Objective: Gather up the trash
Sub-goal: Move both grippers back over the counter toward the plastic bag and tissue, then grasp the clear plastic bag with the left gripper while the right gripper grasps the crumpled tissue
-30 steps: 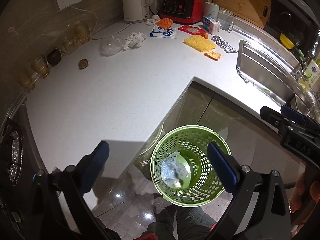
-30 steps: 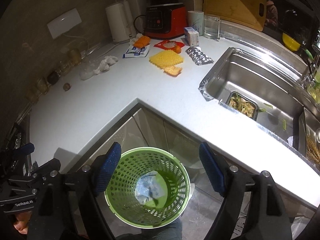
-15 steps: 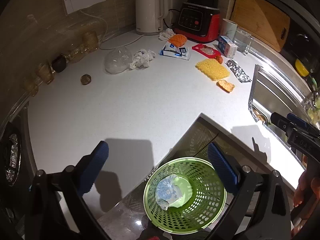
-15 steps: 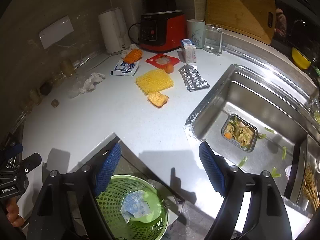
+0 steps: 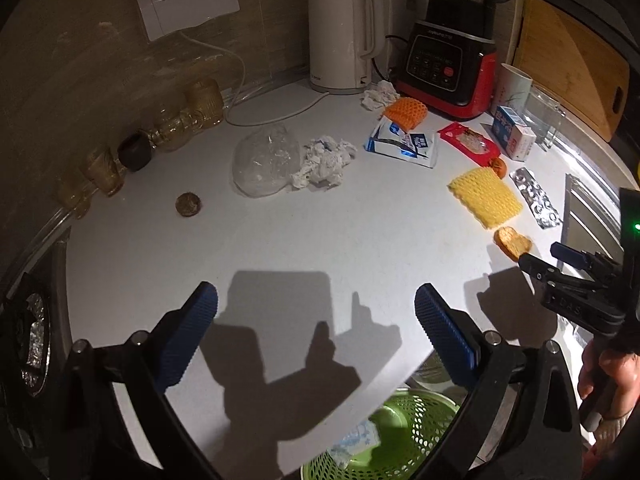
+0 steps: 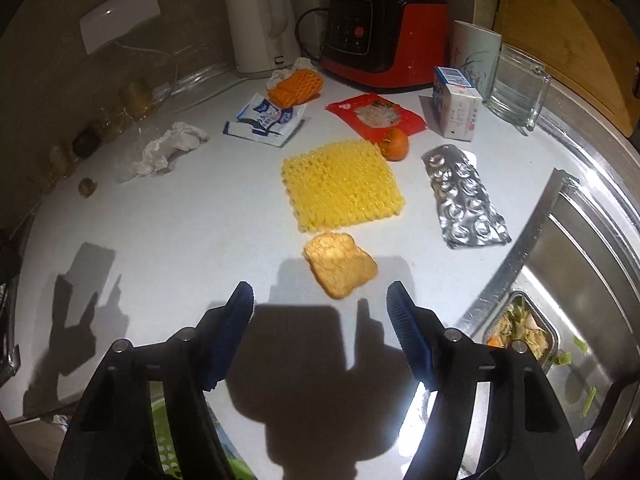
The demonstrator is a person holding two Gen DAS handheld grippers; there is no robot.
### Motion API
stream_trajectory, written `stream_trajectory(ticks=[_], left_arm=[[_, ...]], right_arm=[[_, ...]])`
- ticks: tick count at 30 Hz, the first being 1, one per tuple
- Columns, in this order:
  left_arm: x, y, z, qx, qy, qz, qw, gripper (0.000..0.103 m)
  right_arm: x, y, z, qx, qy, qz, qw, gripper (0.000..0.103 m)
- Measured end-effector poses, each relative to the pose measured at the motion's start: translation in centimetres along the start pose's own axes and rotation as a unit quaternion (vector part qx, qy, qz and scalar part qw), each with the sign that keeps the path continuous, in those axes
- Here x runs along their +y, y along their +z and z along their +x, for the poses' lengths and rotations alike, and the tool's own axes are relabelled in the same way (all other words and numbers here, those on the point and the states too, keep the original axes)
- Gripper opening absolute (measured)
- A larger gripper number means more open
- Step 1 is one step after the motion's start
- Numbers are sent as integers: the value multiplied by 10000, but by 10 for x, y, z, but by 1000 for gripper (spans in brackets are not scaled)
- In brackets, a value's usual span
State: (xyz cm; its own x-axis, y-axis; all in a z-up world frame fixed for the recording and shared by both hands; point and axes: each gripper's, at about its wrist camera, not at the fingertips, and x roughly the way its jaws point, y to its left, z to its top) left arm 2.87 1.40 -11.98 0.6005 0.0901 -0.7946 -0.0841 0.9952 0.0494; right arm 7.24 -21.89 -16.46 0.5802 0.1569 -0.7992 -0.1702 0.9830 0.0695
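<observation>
A: What trash lies on the counter (image 6: pixel 168 240)?

B: A bread slice (image 6: pixel 340 264) lies flat, nearest the front edge, a yellow foam net (image 6: pixel 340 184) just behind it, a crumpled foil blister pack (image 6: pixel 464 200) to its right.

A: Farther back?

B: A red wrapper (image 6: pixel 376 116), an orange foam net (image 6: pixel 296 86), a blue-white packet (image 6: pixel 264 120), a crumpled tissue (image 6: pixel 168 148). The green bin (image 5: pixel 400 436) sits below the counter edge, with paper inside.
</observation>
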Motion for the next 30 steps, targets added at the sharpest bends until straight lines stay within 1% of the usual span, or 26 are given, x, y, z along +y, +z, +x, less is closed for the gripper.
stream_trajectory(ticks=[3,5,9,13,17,18,19,20,22,23,24,25,27,30], left_arm=[[19,29,29,75,15,-255,9996,95],[33,52,54,144,96,-404,9990,95],[56,93,106,314,12,-627,9975,95],[70,124,160,592,-139,-702,9957,95],[75,140,207,961,-282,-584,9933,95],[76,141,215,1042,-337,-582,9923,92],[77,143,222,1131,-403,-572,9911,82],[77,144,227,1206,-464,-564,9900,75],[77,144,236,1362,-613,-554,9872,50],[76,144,235,1272,-528,-481,9893,43],[76,144,234,1259,-578,-414,9895,27],[76,143,233,1296,-691,-395,9884,19],[81,143,227,1232,-831,-458,9878,15],[91,144,208,956,-795,-422,9913,14]], right_arm=[[20,17,6,-69,160,-80,9998,69],[38,29,11,-100,181,-176,9996,69],[73,51,28,-109,303,-219,9992,70],[106,74,54,-60,308,-230,9992,70],[128,95,83,12,310,-110,9995,70],[132,98,87,24,322,-72,9995,70],[136,102,92,35,336,-43,9994,70],[139,105,97,51,348,-24,9994,70],[143,111,104,97,342,-21,9994,70],[146,113,107,115,334,-16,9994,70],[147,114,110,136,337,-7,9993,70],[149,116,113,158,360,11,9992,70],[153,121,117,190,449,61,9988,70],[162,130,124,223,560,76,9982,70]])
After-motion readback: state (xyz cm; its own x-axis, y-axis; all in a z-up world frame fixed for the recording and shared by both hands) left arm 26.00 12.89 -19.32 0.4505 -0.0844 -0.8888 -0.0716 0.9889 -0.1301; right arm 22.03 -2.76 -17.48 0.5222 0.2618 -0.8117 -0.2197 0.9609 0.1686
